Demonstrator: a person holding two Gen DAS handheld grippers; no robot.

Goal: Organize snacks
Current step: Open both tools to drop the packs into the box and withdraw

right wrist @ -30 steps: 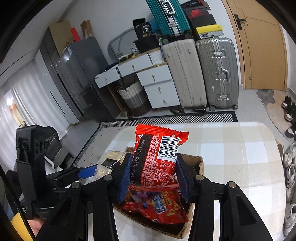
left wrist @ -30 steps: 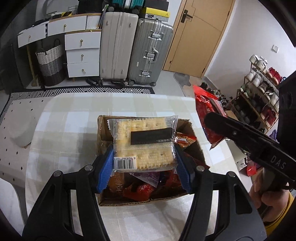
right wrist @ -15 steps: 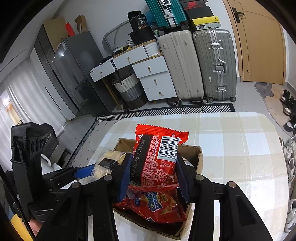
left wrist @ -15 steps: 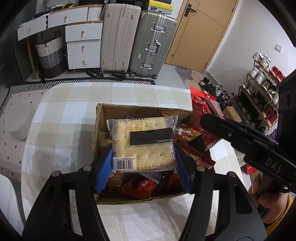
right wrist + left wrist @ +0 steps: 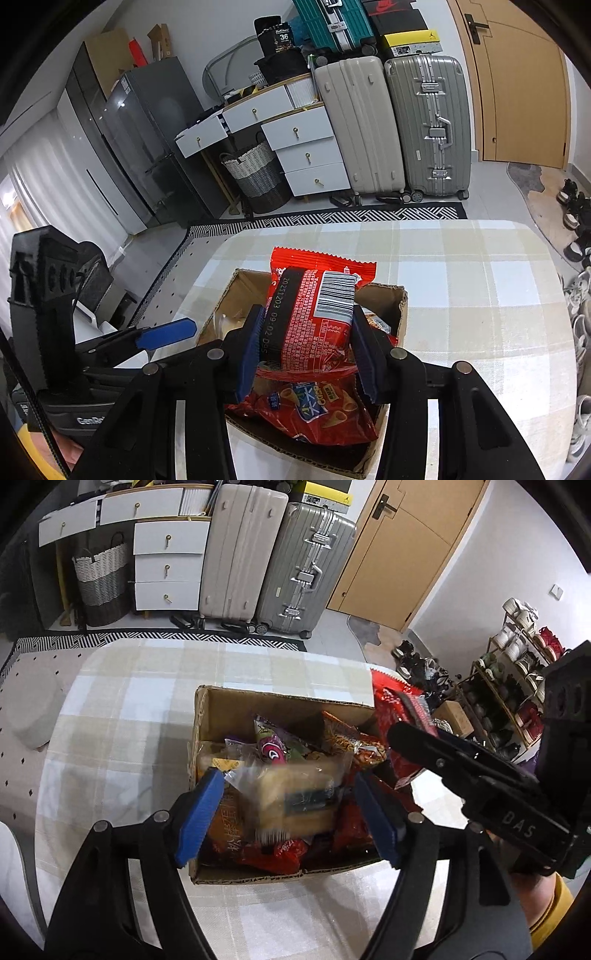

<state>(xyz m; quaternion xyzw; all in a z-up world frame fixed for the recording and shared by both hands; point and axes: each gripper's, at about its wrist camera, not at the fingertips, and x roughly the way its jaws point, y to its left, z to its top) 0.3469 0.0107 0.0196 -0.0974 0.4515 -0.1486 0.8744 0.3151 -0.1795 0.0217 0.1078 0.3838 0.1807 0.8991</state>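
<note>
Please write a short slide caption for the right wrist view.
Right claw grips a red snack bag above the cardboard box of snacks.

Black tongs point(image 5: 291, 808), blue pads point(image 5: 199, 816), yellow sleeve point(image 5: 554, 897).

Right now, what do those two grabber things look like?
Both are black plastic tongs with silver rivets and ridged blue pads. The left gripper has white lettering starting "Gen" on its body, seen from the right wrist view. The right gripper has "DAS" on one arm. A yellow sleeve shows behind it.
</note>
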